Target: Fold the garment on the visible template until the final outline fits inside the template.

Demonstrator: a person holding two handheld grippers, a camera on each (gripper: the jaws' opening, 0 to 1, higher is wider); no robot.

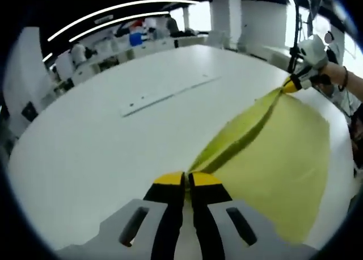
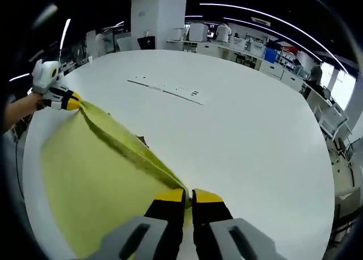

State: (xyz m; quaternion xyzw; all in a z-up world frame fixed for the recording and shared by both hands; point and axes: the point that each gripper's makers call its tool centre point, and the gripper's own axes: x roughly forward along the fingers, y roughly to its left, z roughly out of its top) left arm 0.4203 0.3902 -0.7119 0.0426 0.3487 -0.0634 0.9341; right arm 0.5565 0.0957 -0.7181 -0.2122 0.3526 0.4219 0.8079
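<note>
The yellow garment (image 1: pixel 272 152) hangs stretched between the two grippers above the white tabletop (image 1: pixel 113 135). In the left gripper view the left gripper (image 1: pixel 187 180) has its jaws pressed together on one end of the cloth at 6 o'clock, and the right gripper (image 1: pixel 292 85) pinches the far end at about 2 o'clock. The right gripper view mirrors this: the right gripper (image 2: pixel 187 196) is clamped on the fabric at 6 o'clock, and the left gripper (image 2: pixel 69 101) holds the other end at about 10 o'clock.

The held edge is taut and bunched into a ridge, while the rest of the garment (image 2: pixel 96 180) drapes below it onto the tabletop. A faint rectangular marking (image 1: pixel 164 95) lies on the tabletop near 12 o'clock; whether it is the template cannot be told.

The step in hand looks like carrying the lifted edge over to make a fold. To do it well:

- Hold even tension, so the ridge flattens.
- Move both grippers together and at the same height.
- Lay the edge down square before releasing.
- Pulling too hard could drag the resting part off its place.
</note>
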